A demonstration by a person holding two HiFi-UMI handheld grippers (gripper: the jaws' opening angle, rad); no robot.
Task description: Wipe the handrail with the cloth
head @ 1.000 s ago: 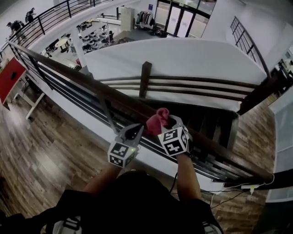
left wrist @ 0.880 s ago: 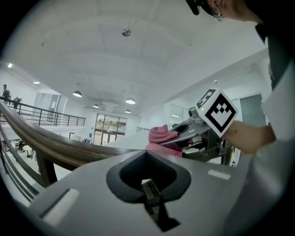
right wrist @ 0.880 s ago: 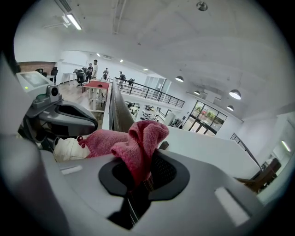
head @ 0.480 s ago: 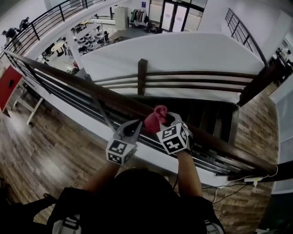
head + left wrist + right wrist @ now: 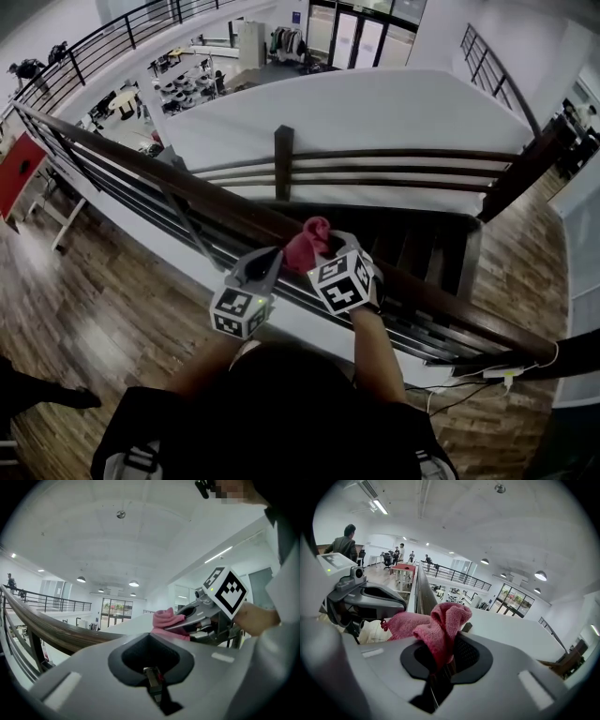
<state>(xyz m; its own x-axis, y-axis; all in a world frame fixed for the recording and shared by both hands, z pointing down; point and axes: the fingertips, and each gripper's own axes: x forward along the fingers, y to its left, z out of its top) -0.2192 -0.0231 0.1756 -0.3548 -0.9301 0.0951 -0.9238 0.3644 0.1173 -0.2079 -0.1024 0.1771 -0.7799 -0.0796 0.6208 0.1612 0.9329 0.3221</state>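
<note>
At the far left of the head view a red table (image 5: 13, 176) stands on the wooden floor (image 5: 103, 309), behind the balustrade's dark lower bars (image 5: 122, 192). The handrail (image 5: 187, 187), dark brown wood, runs its long axis from upper left to lower right, with the open stairwell (image 5: 422, 248) beyond it and a wooden post (image 5: 281, 155) rising behind.

The left gripper (image 5: 270, 257) has its jaws closed on nothing, tips just left of the cloth and over the rail. In its own view the left gripper (image 5: 150, 641) looks along the handrail (image 5: 51, 630) towards the cloth (image 5: 165, 620).

The pink cloth (image 5: 307, 242) sits bunched on top of the rail, between the two grippers. The right gripper (image 5: 330, 246) is clamped on it; in the right gripper view the cloth (image 5: 440, 620) rises out of the right gripper (image 5: 440, 660) and flops leftward, partly covering the handrail (image 5: 423, 597), which recedes straight ahead.

At the far right a white power strip (image 5: 497, 372) and cable lie on the floor.
</note>
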